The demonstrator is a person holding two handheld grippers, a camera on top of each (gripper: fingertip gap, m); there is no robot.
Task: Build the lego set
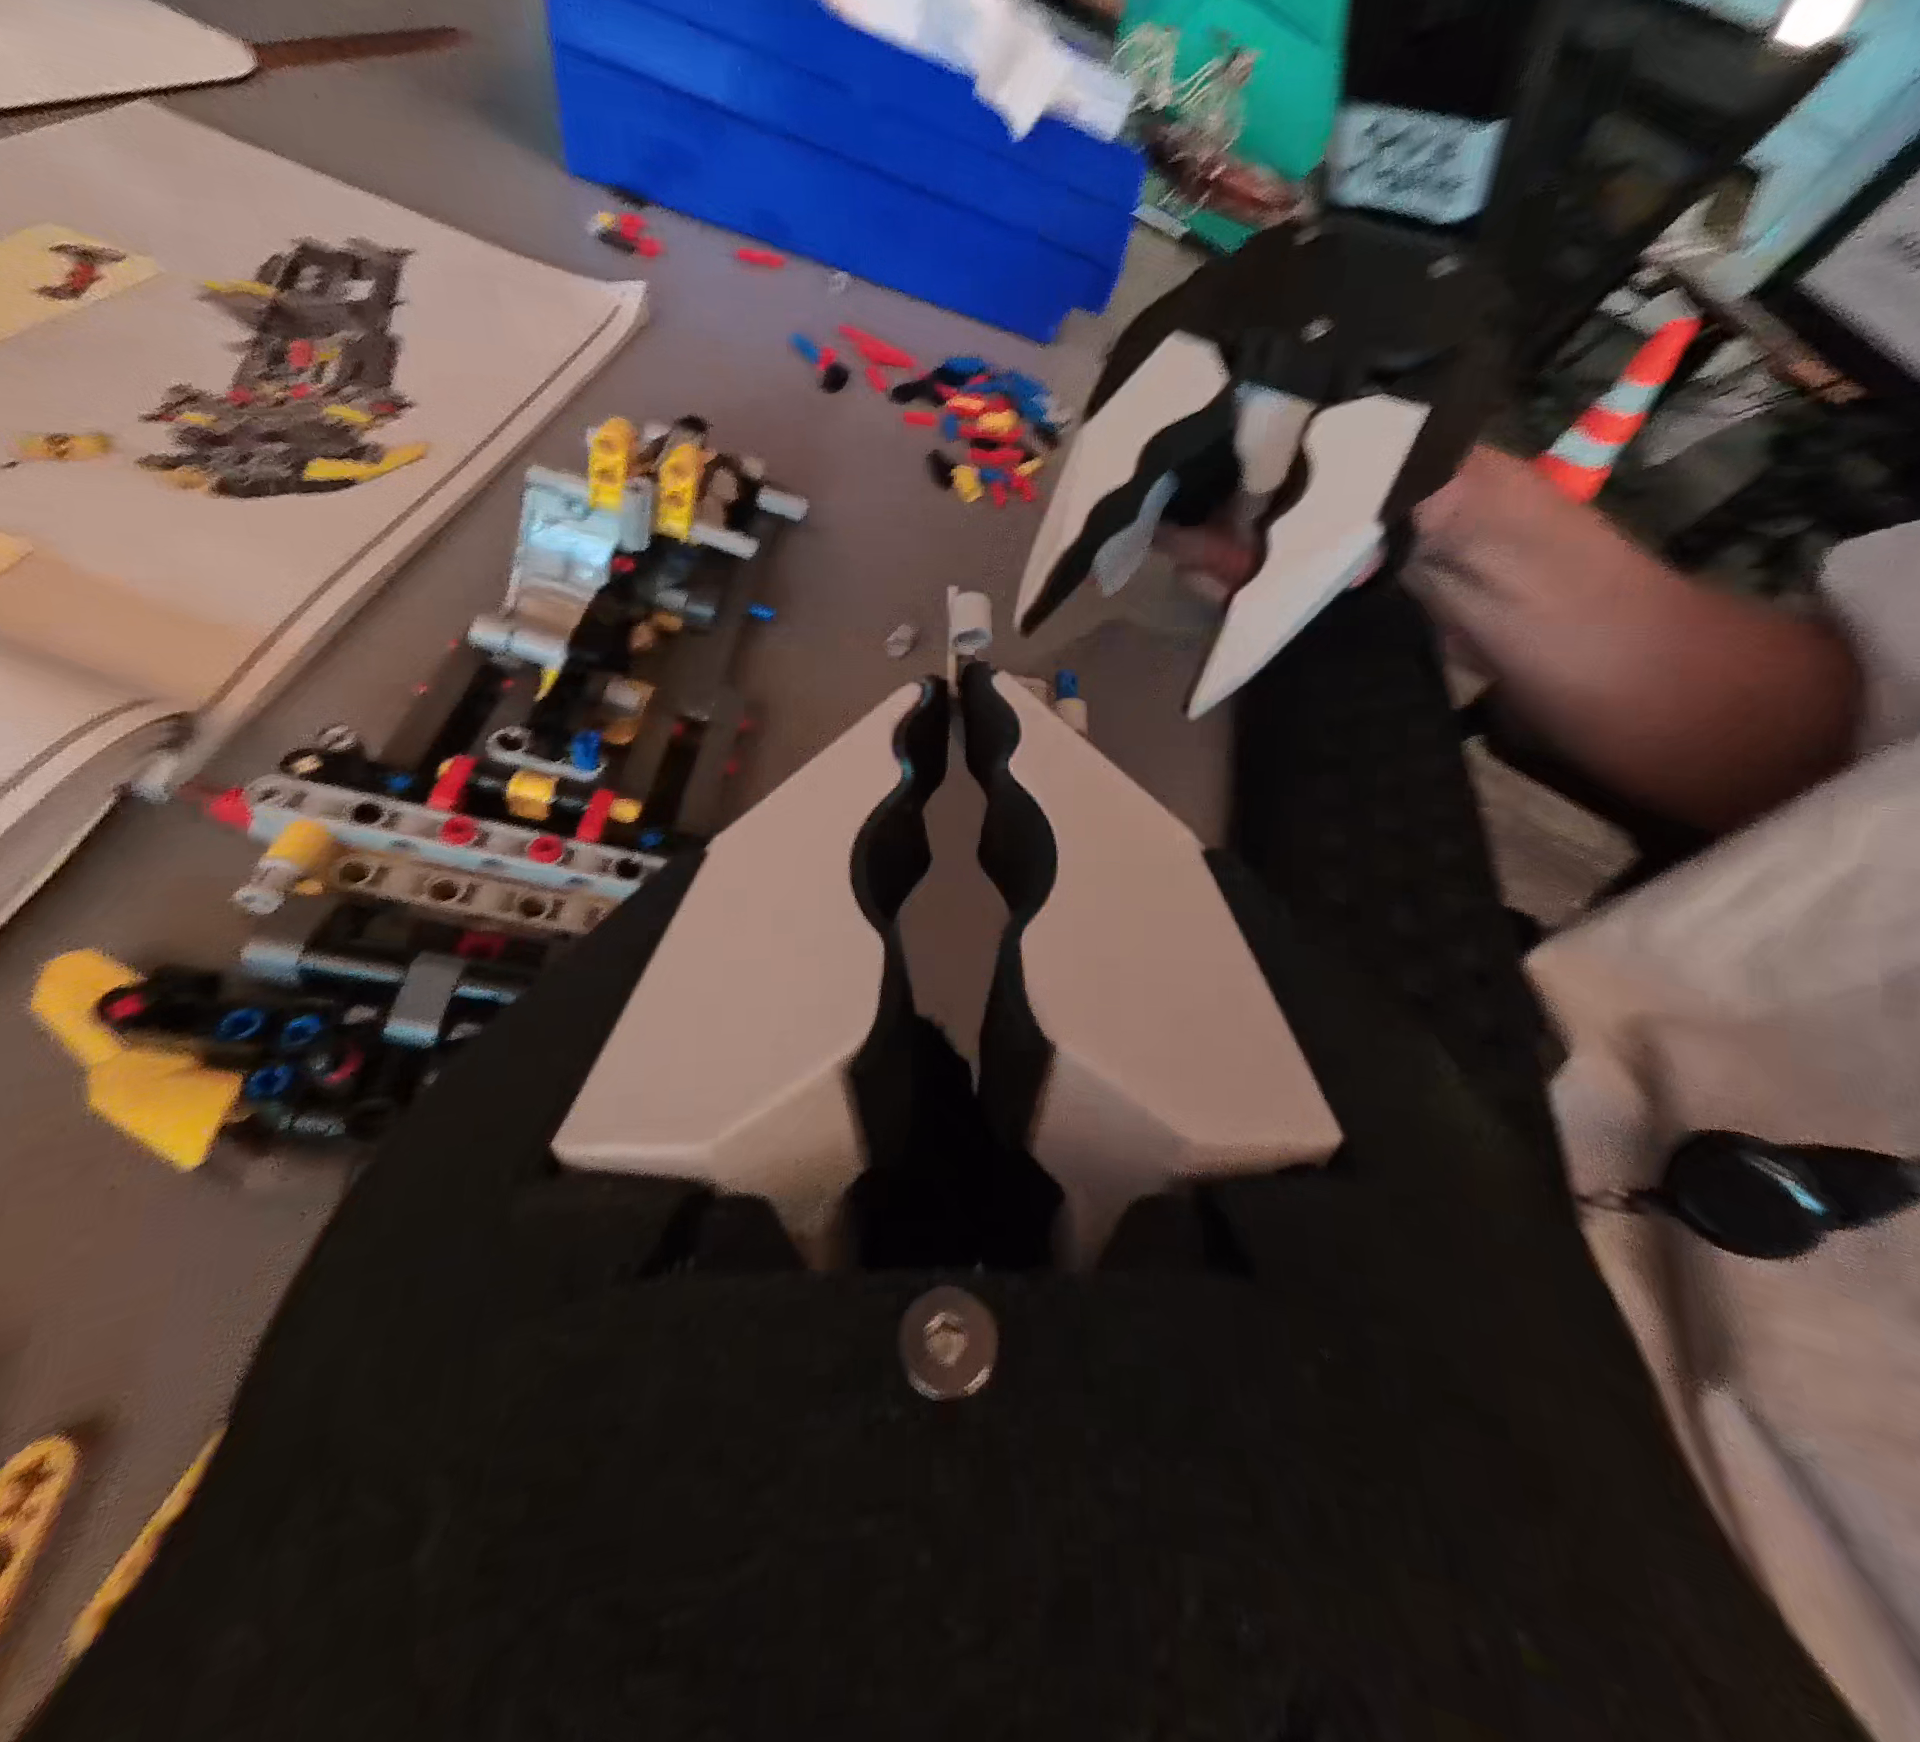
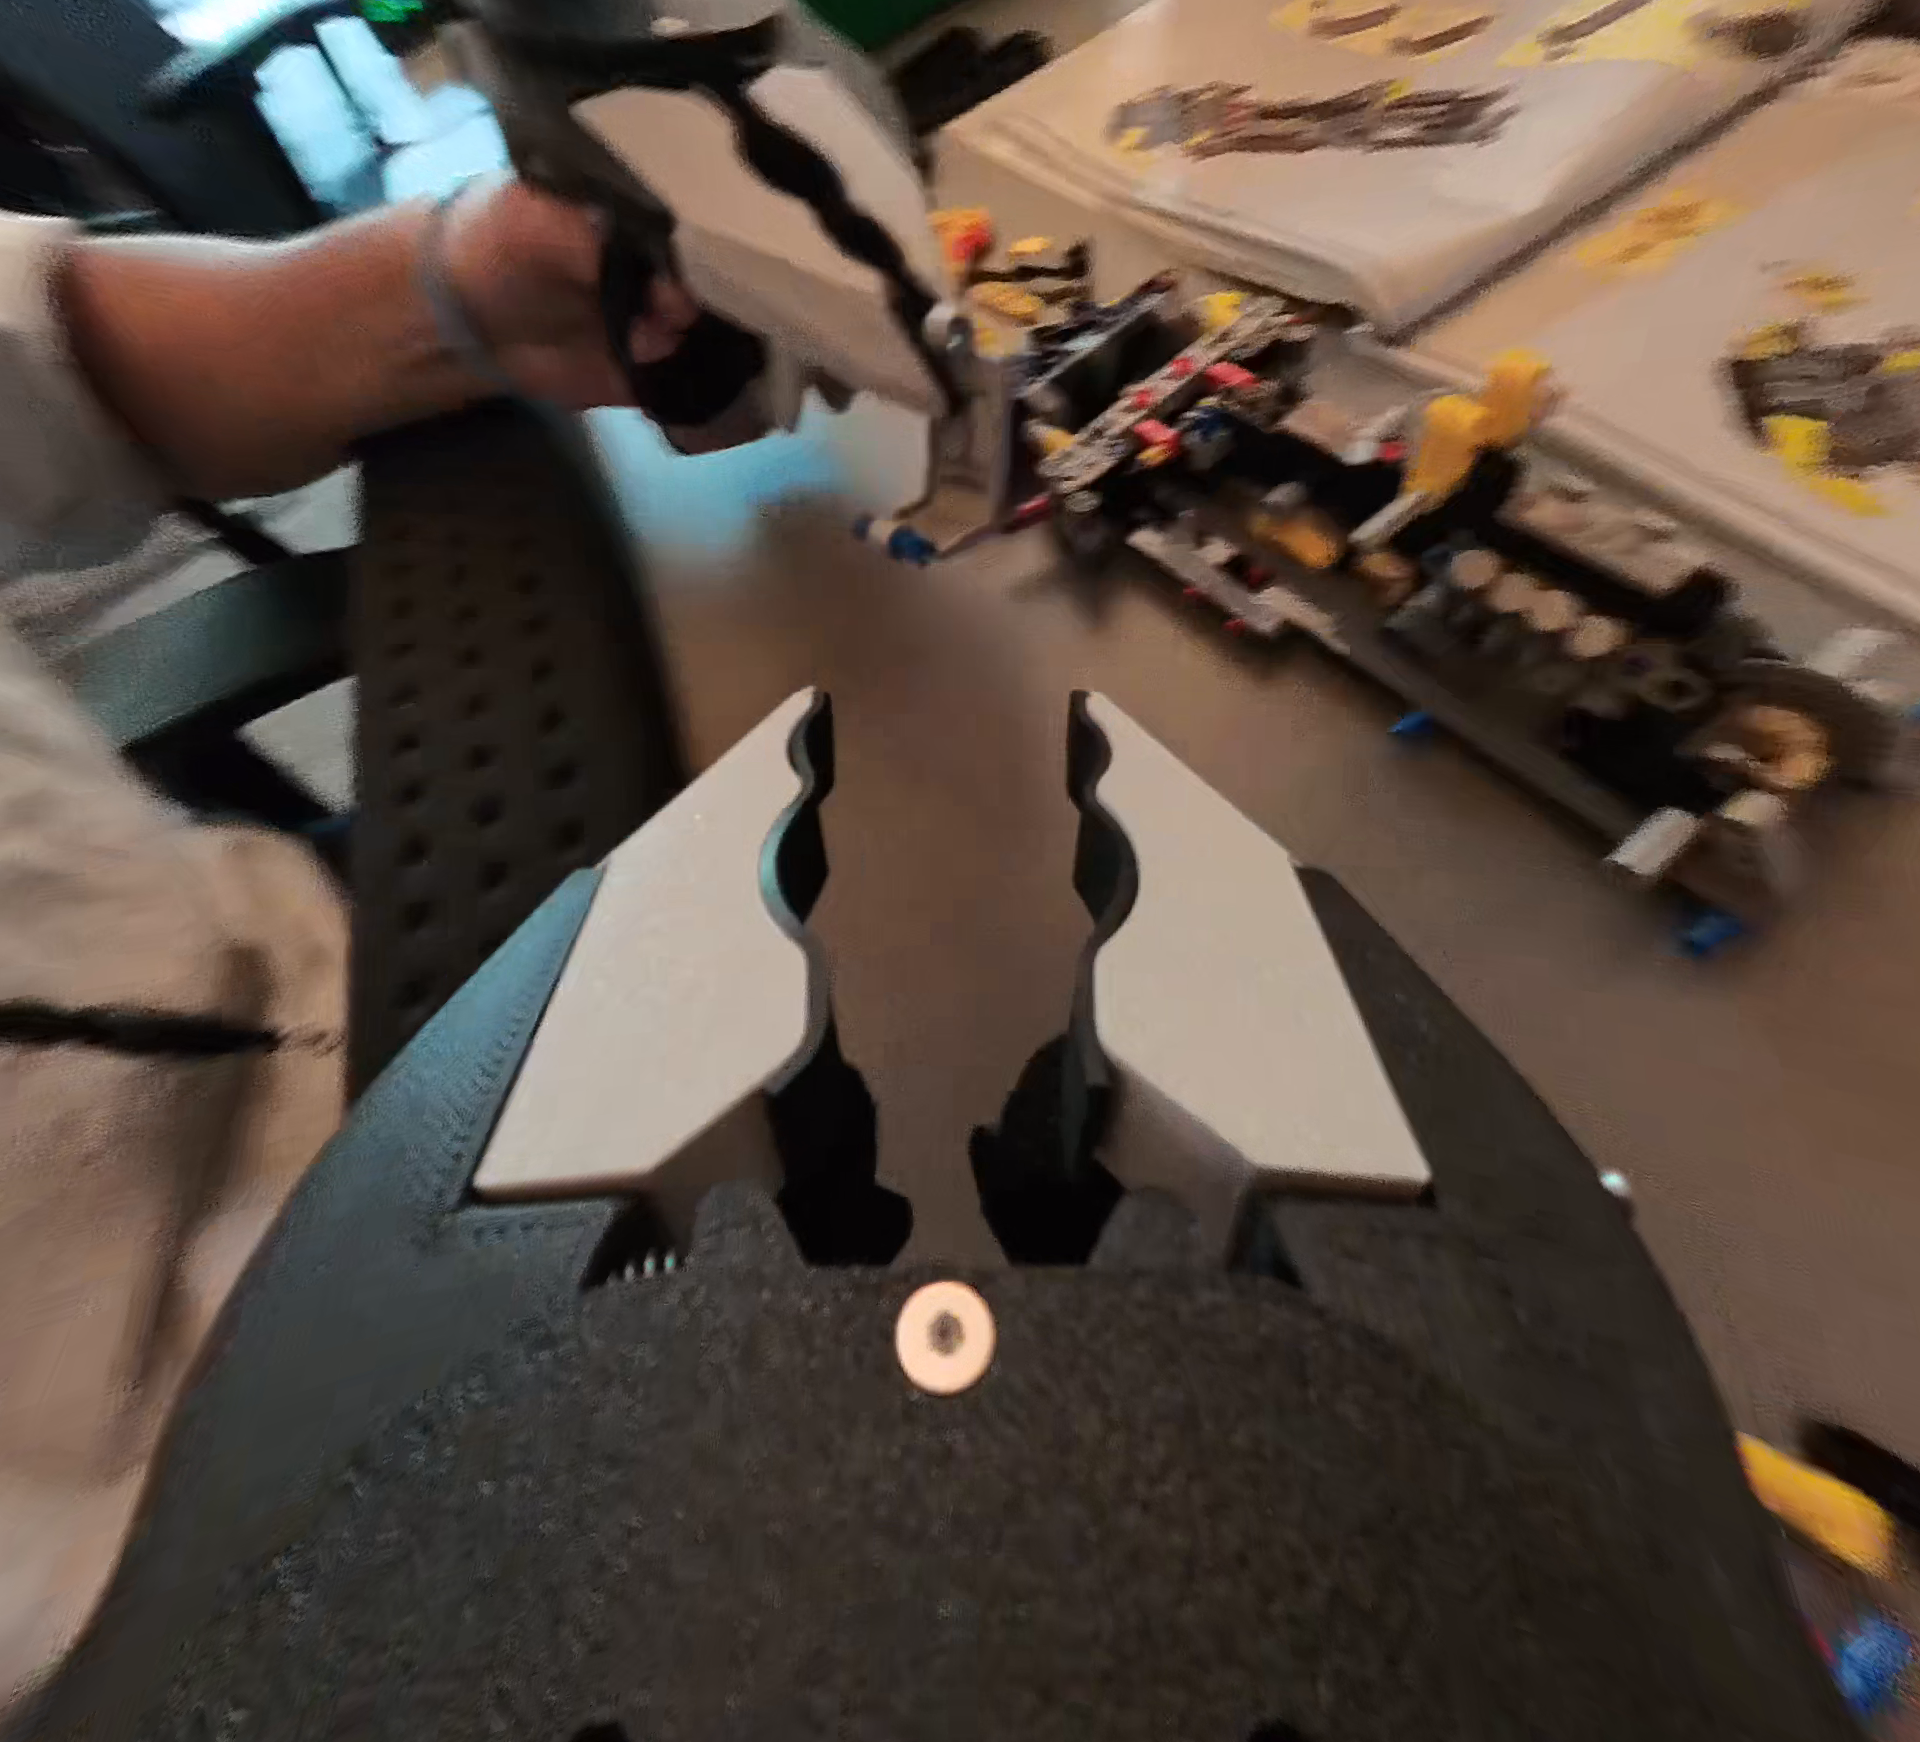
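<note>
- A small grey piece (image 1: 968, 620) is pinched at the tips of the left gripper (image 1: 954, 690), whose fingers are closed on it above the counter (image 1: 312, 1277).
- The right gripper (image 2: 948, 705) is held with its fingers apart and nothing between them; in the left wrist view it (image 1: 1117, 653) is seen just right of the piece.
- The model (image 1: 499, 778), a long black, grey and yellow frame, lies on the counter left of the left gripper, beside the open booklet (image 1: 260, 404).
- Loose pieces (image 1: 977, 425) are scattered farther off, near a blue bin (image 1: 821, 123).
- In the right wrist view the left gripper (image 2: 951, 352) is seen at the model's (image 2: 1351, 549) near end; contact cannot be judged through the blur.
</note>
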